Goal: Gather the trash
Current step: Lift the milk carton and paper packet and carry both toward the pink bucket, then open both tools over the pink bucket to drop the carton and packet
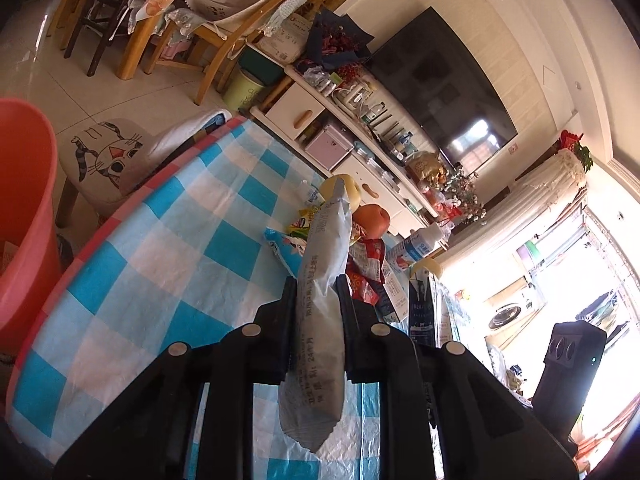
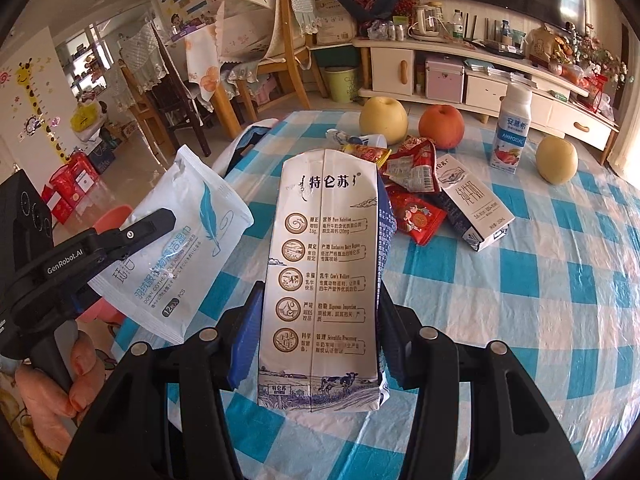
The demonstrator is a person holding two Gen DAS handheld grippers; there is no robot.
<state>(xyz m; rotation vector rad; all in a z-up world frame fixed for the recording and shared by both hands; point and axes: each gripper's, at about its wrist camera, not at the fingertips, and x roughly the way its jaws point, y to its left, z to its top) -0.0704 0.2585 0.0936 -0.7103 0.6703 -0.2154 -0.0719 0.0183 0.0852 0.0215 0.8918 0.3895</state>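
Note:
My left gripper (image 1: pixel 316 286) is shut on a white wet-wipes pouch (image 1: pixel 320 320), seen edge-on between the fingers. In the right wrist view that pouch (image 2: pixel 180 240), printed with a blue feather, hangs from the left gripper (image 2: pixel 160 218) off the table's left edge. My right gripper (image 2: pixel 316 298) is shut on a white milk carton (image 2: pixel 324 264), held upright above the blue checked tablecloth (image 2: pixel 520 280). Further back on the table lie red snack wrappers (image 2: pixel 412 208), a second milk carton (image 2: pixel 472 204) on its side and a crumpled small wrapper (image 2: pixel 352 138).
A red plastic basin (image 1: pixel 24 208) stands beside the table at the left. Two pears (image 2: pixel 383 114), (image 2: pixel 557 159), a peach (image 2: pixel 441 126) and a yogurt bottle (image 2: pixel 512 132) stand at the table's back. A cat-print stool (image 1: pixel 108 156), chairs and a TV cabinet (image 2: pixel 480 76) lie beyond.

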